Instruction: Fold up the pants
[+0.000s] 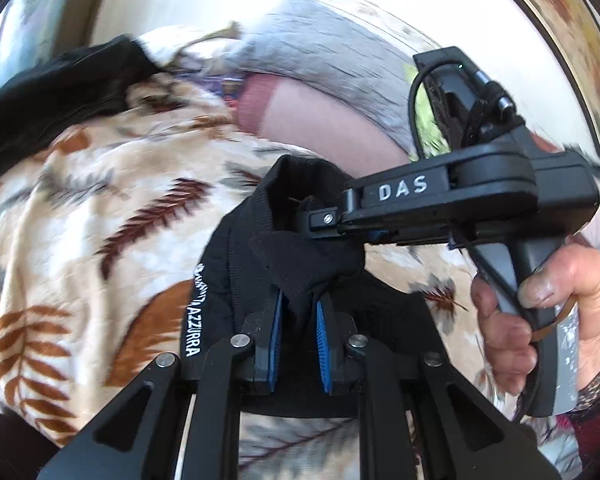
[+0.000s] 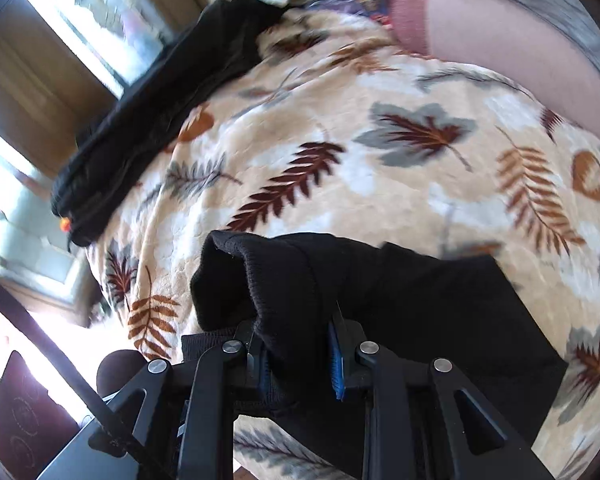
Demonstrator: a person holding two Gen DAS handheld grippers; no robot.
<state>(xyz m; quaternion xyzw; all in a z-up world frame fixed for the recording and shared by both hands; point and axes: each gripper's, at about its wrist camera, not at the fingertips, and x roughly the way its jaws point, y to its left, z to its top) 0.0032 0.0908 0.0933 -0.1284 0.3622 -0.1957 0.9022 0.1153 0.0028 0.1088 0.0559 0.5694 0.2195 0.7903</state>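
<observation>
Black pants (image 1: 284, 248), bunched and lifted above the bed, ribbed cuff (image 2: 236, 256) gaping open and a white "AZZURRA" print running down one fold. Pinched in the left gripper (image 1: 299, 320), blue pads (image 1: 278, 332) narrowly closed on a wad of the knit. Clamped likewise in the right gripper (image 2: 296, 356), jaws narrow around the cloth just behind the cuff; seen from the left camera, fingertips buried in the same bundle, "DAS" lettering on the body, right hand (image 1: 548, 312) wrapped around the handle. Beneath, a cream blanket (image 2: 380, 184) printed with brown, rust and grey leaves and ferns, covering the bed. Near the far left edge, a second dark garment (image 2: 148, 120) lying in a long heap. At the head, a pink pillow (image 2: 500, 32) under a grey cover (image 1: 320, 44). Beyond the bed, bright windows (image 2: 100, 20) with wooden frames on the left, pale wall behind, a framed picture (image 1: 560, 20) at upper right
</observation>
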